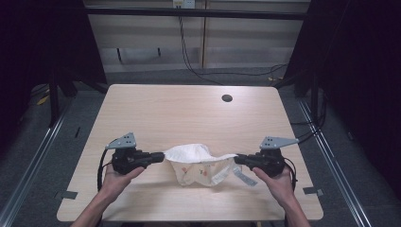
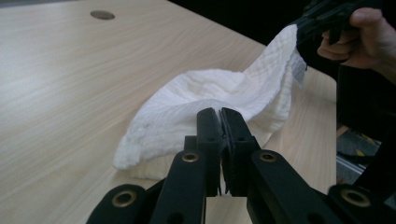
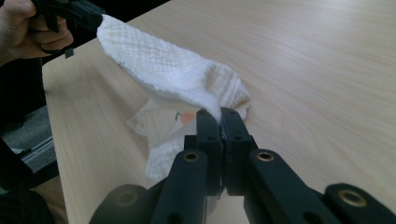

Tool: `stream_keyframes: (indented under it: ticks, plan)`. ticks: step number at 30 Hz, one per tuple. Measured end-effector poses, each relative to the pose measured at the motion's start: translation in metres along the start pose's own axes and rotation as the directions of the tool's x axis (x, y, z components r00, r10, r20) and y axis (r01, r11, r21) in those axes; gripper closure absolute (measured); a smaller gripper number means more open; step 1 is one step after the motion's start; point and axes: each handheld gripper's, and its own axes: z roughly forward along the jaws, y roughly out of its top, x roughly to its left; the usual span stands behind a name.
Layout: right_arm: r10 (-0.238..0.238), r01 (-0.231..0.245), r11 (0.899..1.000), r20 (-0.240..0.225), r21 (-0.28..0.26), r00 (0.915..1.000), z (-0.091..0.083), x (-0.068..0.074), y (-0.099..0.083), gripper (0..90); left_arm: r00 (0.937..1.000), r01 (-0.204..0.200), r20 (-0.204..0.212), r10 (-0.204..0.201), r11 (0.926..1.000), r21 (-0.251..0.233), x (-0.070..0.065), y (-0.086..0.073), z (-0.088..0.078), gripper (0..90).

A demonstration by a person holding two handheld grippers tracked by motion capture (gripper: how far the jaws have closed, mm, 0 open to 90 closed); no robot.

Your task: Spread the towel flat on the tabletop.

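- Light wooden table (image 1: 189, 113) fills the middle of the high view, with grey floor around it and dark curtains at both sides.
- At about 7 o'clock on the table, the person's left hand (image 1: 115, 176) holds the left gripper (image 1: 161, 156), which points toward 3 o'clock.
- Its jaws are pressed together on one corner of a white cloth (image 1: 198, 163); in the left gripper view the cloth (image 2: 210, 102) edge goes in between the two black jaws.
- At about 5 o'clock, the right hand (image 1: 279, 179) holds the right gripper (image 1: 237, 160), which points toward 9 o'clock, facing the other one.
- Its jaws are also clamped together on the cloth, at the opposite corner; in the right gripper view the cloth (image 3: 173, 74) comes to a thin point between the jaws.
- Between the two grippers the cloth hangs like a shallow hammock: both corners are lifted, and the middle part sags and rests on the table.
- The cloth has a waffle texture, and a thinner under layer shows small coloured prints (image 3: 184, 117).
- A small white label (image 1: 243, 176) hangs from the cloth just beside the right gripper.
- Farther away, at about 1 o'clock, there is a round dark hole (image 1: 227, 98) in the table.
- Behind the table, black cables (image 1: 189, 56) go down a pale wall.
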Motion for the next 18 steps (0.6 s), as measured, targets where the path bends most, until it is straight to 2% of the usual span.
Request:
stream_keyframes:
  ticks: [3, 5, 7, 10, 13, 18]
  plan:
    - [0.001, -0.002, 0.999, -0.006, -0.043, 1.0000, -0.002, -0.002, 0.014, 88.4, 0.9999, 0.000, -0.015, 0.000, 0.9999, -0.017, 0.000, 0.003, -0.007, 87.1]
    - [-0.007, 0.007, 0.999, 0.000, -0.040, 1.0000, -0.003, -0.002, 0.016, 88.3, 0.9999, -0.004, -0.016, 0.003, 0.9998, -0.019, -0.001, 0.004, -0.009, 87.1]
    - [-0.017, 0.017, 0.998, -0.004, -0.054, 0.9998, -0.006, 0.001, 0.021, 88.3, 0.9998, 0.000, -0.021, -0.001, 0.9991, -0.042, -0.001, 0.007, -0.015, 87.1]
    - [-0.028, 0.028, 0.998, -0.006, -0.056, 0.9996, -0.008, 0.002, 0.024, 88.4, 0.9999, 0.001, -0.017, -0.001, 0.9991, -0.042, -0.001, 0.009, -0.017, 87.1]
    - [-0.030, 0.030, 0.996, 0.003, -0.078, 0.9995, -0.012, 0.003, 0.032, 88.3, 0.9996, -0.012, -0.025, 0.011, 0.9990, -0.043, -0.003, 0.013, -0.018, 87.1]
    - [-0.024, 0.024, 0.998, 0.011, -0.066, 0.9997, -0.013, 0.001, 0.041, 88.3, 0.9992, -0.028, -0.032, 0.026, 0.9980, -0.057, -0.007, 0.020, -0.022, 87.1]
